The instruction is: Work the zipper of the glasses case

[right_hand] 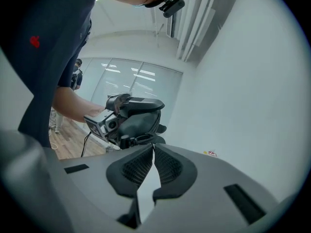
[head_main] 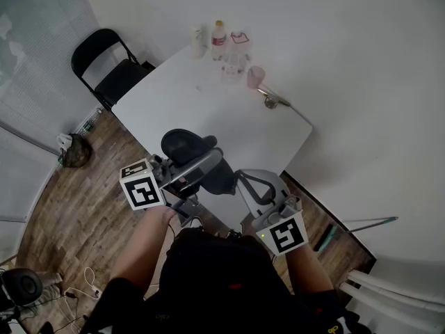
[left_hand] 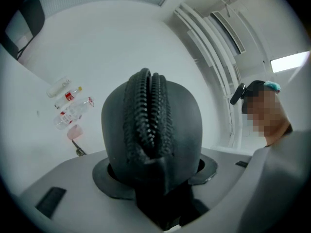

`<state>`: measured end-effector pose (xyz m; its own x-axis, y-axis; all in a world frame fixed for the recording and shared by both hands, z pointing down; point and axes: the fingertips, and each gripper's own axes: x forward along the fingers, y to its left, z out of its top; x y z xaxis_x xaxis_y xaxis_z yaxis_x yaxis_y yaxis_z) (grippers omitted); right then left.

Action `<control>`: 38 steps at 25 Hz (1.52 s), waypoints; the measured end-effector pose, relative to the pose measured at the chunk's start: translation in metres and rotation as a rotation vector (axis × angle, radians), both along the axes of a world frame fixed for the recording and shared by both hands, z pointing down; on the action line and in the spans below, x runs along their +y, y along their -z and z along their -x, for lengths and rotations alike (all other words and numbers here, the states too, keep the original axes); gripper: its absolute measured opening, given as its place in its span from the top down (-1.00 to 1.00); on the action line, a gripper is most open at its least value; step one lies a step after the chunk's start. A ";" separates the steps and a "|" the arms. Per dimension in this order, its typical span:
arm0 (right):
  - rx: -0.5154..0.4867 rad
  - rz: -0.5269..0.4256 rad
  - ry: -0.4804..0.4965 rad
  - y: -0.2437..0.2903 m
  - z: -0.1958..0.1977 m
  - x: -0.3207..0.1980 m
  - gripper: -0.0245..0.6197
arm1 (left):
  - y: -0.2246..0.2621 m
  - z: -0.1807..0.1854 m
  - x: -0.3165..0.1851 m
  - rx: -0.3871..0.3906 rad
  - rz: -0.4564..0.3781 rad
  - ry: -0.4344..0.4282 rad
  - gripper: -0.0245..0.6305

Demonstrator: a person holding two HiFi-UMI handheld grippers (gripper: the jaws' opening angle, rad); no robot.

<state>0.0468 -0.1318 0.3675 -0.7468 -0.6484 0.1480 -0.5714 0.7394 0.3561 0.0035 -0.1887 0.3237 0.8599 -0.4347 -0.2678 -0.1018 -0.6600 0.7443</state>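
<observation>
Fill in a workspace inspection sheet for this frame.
Surface: white table, items at its far end.
Job's things: black glasses case, held off the table, zipper facing the left gripper view.
Clutter: bottles, pink cup.
Grippers: left gripper shut on the case; right gripper shut, tips close by the case; zipper pull pinched or not, cannot tell.
Cables: loose cables on the floor.
Surroundings: black folding chair, wood floor.

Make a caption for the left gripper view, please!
Left gripper clamps the black glasses case end-on, its zipper facing the camera, bottles far behind.
</observation>
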 end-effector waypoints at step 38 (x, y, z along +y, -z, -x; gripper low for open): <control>0.284 -0.147 0.112 0.000 0.004 -0.005 0.83 | -0.120 -0.063 0.111 -0.778 -0.132 -0.714 0.11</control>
<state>0.0424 -0.1369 0.3672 -0.7567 -0.5949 0.2711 -0.3524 0.7205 0.5973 0.0663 -0.0781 0.4435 0.8592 0.2301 0.4569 -0.0763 -0.8255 0.5593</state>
